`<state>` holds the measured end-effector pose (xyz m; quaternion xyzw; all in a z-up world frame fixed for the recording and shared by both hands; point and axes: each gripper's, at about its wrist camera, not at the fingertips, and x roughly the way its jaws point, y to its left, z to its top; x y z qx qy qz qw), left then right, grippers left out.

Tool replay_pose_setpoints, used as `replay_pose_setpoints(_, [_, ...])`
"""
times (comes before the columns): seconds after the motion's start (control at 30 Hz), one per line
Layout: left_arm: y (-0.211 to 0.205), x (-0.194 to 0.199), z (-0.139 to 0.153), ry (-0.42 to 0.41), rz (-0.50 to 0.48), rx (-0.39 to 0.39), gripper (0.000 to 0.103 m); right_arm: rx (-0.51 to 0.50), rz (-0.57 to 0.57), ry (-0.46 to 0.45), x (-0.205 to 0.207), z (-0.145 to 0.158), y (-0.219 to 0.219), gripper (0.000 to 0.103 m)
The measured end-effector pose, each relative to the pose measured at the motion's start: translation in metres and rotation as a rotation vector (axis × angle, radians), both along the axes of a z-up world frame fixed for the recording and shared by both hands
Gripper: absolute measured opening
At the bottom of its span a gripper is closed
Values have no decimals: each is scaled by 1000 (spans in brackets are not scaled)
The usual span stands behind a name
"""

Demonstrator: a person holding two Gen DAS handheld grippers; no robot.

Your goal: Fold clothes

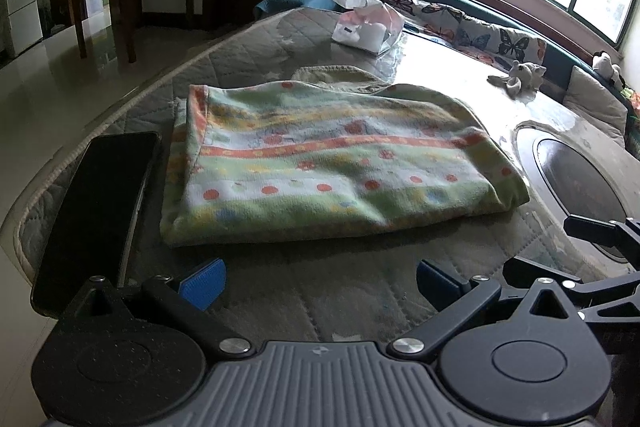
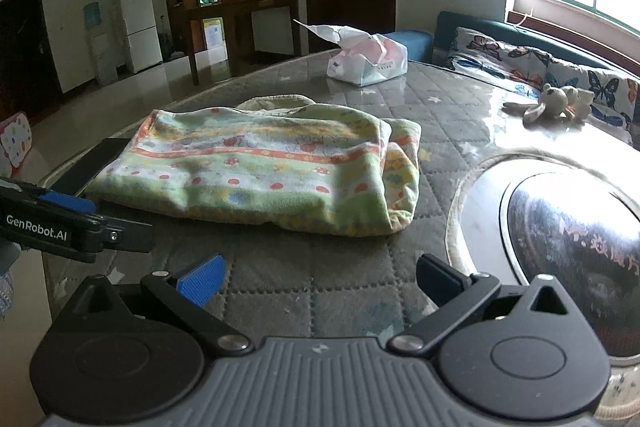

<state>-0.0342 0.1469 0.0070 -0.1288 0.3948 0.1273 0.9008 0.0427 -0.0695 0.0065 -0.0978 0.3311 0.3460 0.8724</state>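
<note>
both grippers' spread jaws face folded towel [image 1: 336,163] beyond.

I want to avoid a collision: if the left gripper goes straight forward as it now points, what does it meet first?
Most likely the folded towel. The left gripper is open over bare quilted table cover, and the towel's near edge lies straight ahead. The phone lies off to its left. Depth is uncertain.

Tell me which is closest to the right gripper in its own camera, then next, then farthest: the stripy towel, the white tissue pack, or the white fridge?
Measured from the right gripper:
1. Stripy towel, on the table right ahead of the fingers.
2. White tissue pack, near the table's far edge.
3. White fridge, across the room by the far wall, on the left.
</note>
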Motion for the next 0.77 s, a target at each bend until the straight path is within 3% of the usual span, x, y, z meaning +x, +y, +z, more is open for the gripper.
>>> replay_pose_setpoints(0.77, [0, -2, -2, -19, 15, 8, 103, -5, -8, 19, -5, -8, 7, 103])
